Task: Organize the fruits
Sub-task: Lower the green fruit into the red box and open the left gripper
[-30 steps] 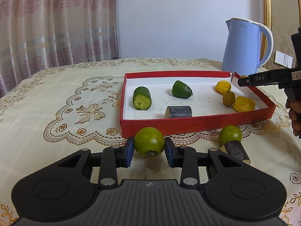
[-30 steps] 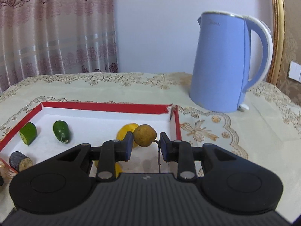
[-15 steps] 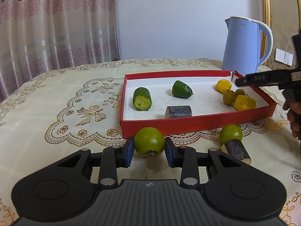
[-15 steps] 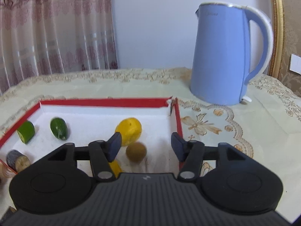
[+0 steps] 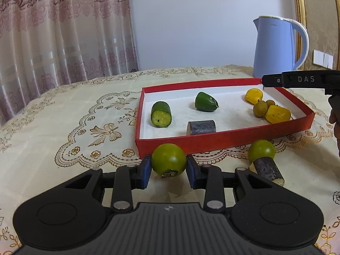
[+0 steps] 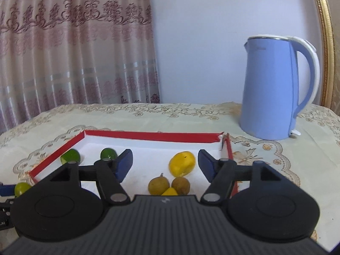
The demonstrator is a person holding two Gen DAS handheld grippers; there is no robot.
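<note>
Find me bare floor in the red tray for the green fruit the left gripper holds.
The red tray is bare along its back wall between the cut cucumber piece and the yellow piece, and in front between the dark cylinder and the brown fruits. The right end is crowded. The left gripper grips the green fruit.

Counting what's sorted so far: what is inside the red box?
Inside the red box: two green pieces, a dark log piece, two yellow pieces, two brown fruits. Nothing hidden except part of one yellow piece.
</note>
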